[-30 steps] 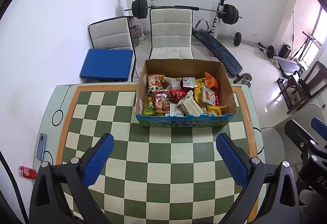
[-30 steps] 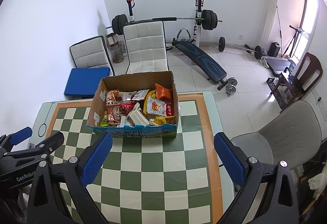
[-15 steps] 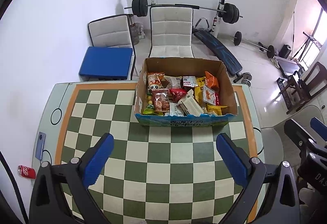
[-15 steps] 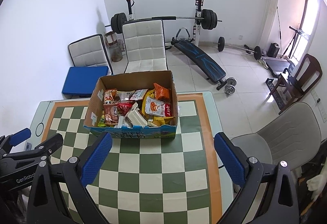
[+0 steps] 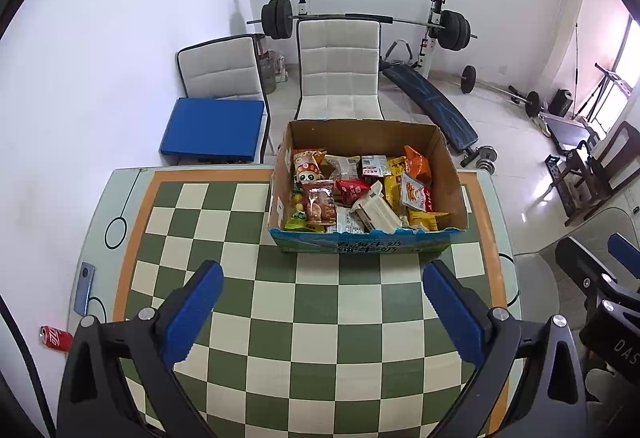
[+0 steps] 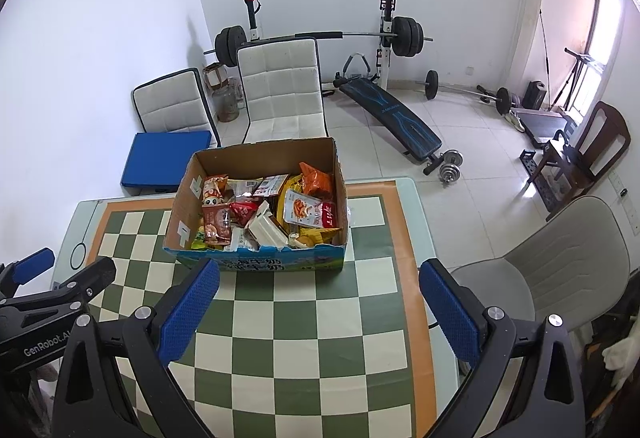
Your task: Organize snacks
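Observation:
An open cardboard box [image 5: 450, 166] stands at the far side of the checkered table [image 5: 320, 302]; it also shows in the right wrist view [image 6: 182, 214]. It holds several snack packets, among them a red-brown packet [image 5: 319, 203], a white carton [image 5: 378, 208] and an orange bag [image 5: 418, 165]. My left gripper [image 5: 324, 314] is open and empty, above the table short of the box. My right gripper [image 6: 320, 312] is open and empty, also short of the box. The left gripper shows at the left edge of the right wrist view [image 6: 52, 286].
A phone [image 5: 85, 288] lies at the table's left edge and a red can [image 5: 55, 337] lies on the floor beyond it. White chairs [image 5: 339, 70], a blue cushion [image 5: 214, 130] and a weight bench [image 5: 430, 102] stand behind the table. A grey chair [image 6: 560, 258] stands at the right.
Both grippers have moved slightly; the box sits a little lower and nearer in both views. Both stay open and empty.

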`<state>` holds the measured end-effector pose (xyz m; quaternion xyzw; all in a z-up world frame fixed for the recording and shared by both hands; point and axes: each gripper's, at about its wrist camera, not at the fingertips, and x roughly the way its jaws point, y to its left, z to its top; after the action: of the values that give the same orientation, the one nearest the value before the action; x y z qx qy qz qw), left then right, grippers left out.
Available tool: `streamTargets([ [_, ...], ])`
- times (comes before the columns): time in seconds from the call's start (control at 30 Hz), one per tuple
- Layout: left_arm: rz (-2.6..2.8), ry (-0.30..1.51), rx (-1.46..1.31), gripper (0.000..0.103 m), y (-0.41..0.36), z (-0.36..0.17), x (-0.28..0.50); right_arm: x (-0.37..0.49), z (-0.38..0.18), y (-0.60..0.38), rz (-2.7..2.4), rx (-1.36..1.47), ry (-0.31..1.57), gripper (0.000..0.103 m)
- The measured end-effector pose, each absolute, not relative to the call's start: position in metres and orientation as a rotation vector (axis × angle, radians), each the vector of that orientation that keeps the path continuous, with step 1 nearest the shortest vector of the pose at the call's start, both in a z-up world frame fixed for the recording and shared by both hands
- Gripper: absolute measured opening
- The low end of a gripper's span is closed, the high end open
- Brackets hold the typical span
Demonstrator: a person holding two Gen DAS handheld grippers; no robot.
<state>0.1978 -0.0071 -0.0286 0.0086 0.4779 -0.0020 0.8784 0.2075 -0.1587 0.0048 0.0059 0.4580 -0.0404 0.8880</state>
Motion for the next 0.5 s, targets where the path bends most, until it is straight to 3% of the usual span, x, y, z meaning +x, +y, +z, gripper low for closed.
streamTargets([
  [0.5,-0.001,0.996,0.013,0.103,-0.0074,-0.0255,0.1962,0.2088,0.0056,-0.1554,-0.087,0.012,0.947,0.102],
])
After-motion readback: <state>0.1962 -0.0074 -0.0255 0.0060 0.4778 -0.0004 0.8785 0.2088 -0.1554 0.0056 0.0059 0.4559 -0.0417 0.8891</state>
